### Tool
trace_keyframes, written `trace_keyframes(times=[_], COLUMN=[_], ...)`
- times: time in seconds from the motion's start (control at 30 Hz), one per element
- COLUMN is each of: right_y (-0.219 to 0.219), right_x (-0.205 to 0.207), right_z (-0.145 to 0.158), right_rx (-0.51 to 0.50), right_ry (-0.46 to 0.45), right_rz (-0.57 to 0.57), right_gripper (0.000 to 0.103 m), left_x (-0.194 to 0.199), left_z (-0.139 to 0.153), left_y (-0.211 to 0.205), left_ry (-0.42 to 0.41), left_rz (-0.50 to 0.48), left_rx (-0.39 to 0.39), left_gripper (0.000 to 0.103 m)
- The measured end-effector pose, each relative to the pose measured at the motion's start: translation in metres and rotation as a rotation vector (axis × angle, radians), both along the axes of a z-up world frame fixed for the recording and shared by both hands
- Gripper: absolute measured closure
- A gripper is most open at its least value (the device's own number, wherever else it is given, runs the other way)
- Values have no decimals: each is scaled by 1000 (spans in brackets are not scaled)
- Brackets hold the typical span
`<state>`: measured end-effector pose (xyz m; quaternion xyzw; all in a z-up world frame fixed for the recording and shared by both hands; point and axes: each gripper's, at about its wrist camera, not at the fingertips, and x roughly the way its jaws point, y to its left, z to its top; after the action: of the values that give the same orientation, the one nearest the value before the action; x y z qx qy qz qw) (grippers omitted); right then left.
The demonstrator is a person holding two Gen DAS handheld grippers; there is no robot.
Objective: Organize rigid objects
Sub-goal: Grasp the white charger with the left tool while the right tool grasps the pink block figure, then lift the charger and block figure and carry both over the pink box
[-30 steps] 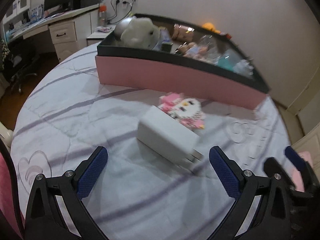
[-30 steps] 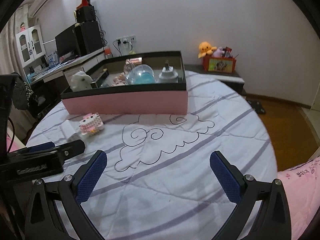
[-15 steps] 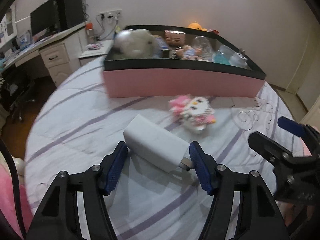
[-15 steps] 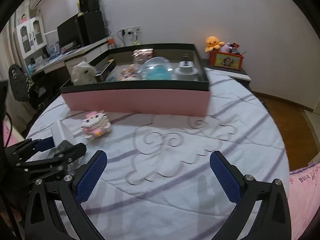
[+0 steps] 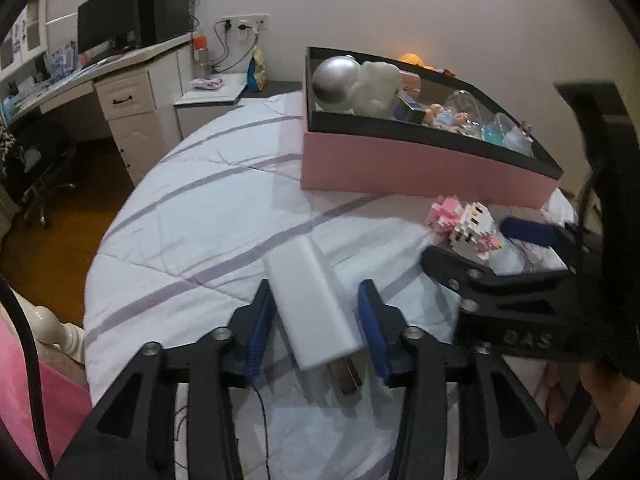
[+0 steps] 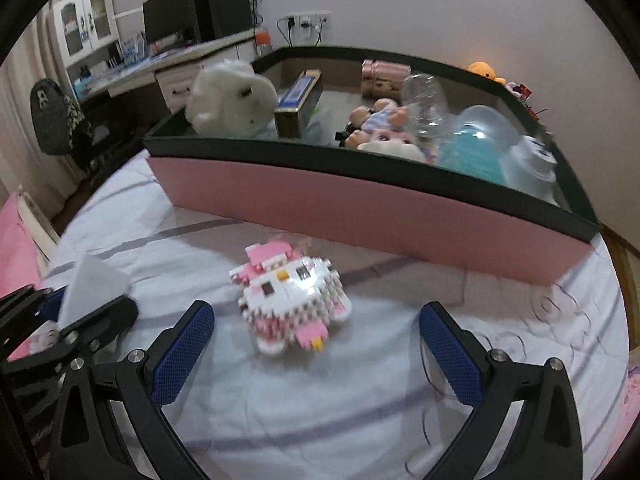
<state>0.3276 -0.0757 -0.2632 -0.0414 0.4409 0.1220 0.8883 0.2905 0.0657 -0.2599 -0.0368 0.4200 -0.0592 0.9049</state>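
My left gripper (image 5: 316,324) is shut on a white charger block (image 5: 310,304), its metal prongs pointing back at me, just above the bedsheet. The charger also shows at the left of the right wrist view (image 6: 94,288). My right gripper (image 6: 316,344) is open, its blue pads either side of a pink-and-white brick-built cat figure (image 6: 290,298) on the sheet, not touching it. The figure also shows in the left wrist view (image 5: 466,224). A pink box with a black rim (image 6: 360,204) stands behind it.
The box (image 5: 400,164) holds a white plush (image 6: 232,100), a silver ball (image 5: 334,80), a doll (image 6: 378,118), clear domes and a blue box. A desk with drawers (image 5: 128,108) and a chair stand left of the round bed.
My left gripper has closed on the charger and turned left with it. My right gripper has moved forward and left, from open sheet to straddling the brick figure.
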Motion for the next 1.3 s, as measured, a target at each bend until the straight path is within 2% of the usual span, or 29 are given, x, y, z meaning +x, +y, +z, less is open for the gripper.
trace_keyframes(times=[0.07, 0.1, 0.17, 0.2, 0.27, 0.3, 0.43, 0.57, 0.7, 0.87, 0.97, 1.3], right_y=[4, 4, 3, 1, -1, -2, -11, -23, -41, -63, -73, -88], right_x=[2, 2, 2, 0, -5, -7, -18, -35, -55, -75, -91, -152], right_z=[1, 1, 1, 3, 6, 6, 8, 12, 11, 19, 33, 111], right_rx=[-16, -18, -25, -27, -15, -14, 24, 65, 119, 171, 190, 197], right_ry=[-4, -9, -14, -20, -32, -31, -27, -39, -43, -87, -135, -374], right_rz=[10, 16, 14, 18, 25, 24, 28, 24, 12, -24, -43, -70], right_gripper=[3, 11, 19, 30, 53, 53, 53, 53, 53, 53, 53, 53], left_x=[1, 2, 3, 3, 1, 0, -7, -20, -34, -51, -64, -115], left_z=[0, -1, -1, -1, -1, -1, 1, 4, 9, 24, 47, 119], left_y=[0, 0, -4, -5, -4, 0, 9, 7, -10, -41, -63, -91], left_ry=[3, 6, 5, 4, -1, -3, -14, -42, -73, -128, -186, -406], left_rz=[-11, -14, -18, -19, -8, -6, -8, 8, -14, -27, -56, -78], left_rx=[-18, -21, -12, -7, -9, -35, -100, -126, -158, -100, -72, 6], left_gripper=[48, 46, 45, 46, 67, 75, 79, 80, 80, 80, 80, 80])
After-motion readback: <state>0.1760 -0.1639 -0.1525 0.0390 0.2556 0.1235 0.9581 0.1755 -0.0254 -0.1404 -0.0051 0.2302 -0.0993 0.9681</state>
